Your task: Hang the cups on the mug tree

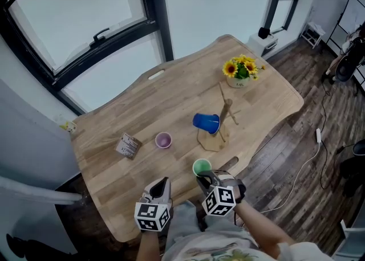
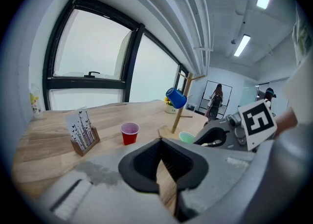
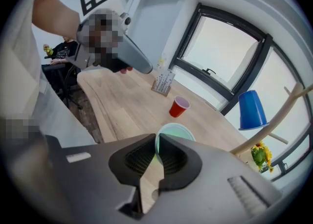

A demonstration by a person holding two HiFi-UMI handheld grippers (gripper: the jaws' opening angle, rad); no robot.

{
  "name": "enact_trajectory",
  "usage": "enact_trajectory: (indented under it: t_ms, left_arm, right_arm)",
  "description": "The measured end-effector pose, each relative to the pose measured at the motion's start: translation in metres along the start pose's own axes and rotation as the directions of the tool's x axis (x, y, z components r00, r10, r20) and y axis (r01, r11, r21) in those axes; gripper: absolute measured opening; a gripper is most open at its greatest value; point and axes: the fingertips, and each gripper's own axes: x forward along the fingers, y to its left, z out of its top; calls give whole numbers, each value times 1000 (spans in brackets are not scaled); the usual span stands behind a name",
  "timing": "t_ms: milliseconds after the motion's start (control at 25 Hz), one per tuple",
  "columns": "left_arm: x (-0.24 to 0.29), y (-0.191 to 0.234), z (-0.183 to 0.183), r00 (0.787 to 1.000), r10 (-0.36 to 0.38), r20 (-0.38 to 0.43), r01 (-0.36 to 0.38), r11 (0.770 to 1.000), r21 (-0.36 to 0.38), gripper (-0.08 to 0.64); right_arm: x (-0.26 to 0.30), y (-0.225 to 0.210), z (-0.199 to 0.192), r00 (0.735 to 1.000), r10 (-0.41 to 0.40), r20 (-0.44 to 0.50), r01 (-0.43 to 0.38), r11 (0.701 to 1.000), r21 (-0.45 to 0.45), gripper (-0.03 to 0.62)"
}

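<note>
**Head view:** A wooden counter [image 1: 171, 100] is seen from above. A mug tree [image 1: 227, 118] stands near its middle, with a blue cup [image 1: 206, 122] already hanging on one peg. A red cup [image 1: 163, 140] stands upright to the tree's left, apart from it and not yet hung. At the near edge, the right tongs [image 1: 204, 178] pinch a green cup [image 1: 201, 167] by its rim. The left tongs [image 1: 162, 182] hover beside them.

**Left gripper view:** The left tongs' jaws meet at their tips with nothing between them. They sit low and back, probably to leave the other hand room.

**Right gripper view:** The jaws stand narrow, clamped on the green cup's near wall, one pad inside and one outside. This rim grip likely keeps the cup's mouth free to slip over a peg. The tree's bare pegs rise beyond, at right.
</note>
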Motion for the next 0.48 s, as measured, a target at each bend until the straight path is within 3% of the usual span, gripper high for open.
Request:
enact_trajectory:
  t_ms: [480]
  left_arm:
    - [-1, -4, 6, 1000, -5, 15, 5, 1000, 7, 5]
  right_arm:
    - [-45, -43, 53, 986, -55, 158, 32, 989, 142, 25]
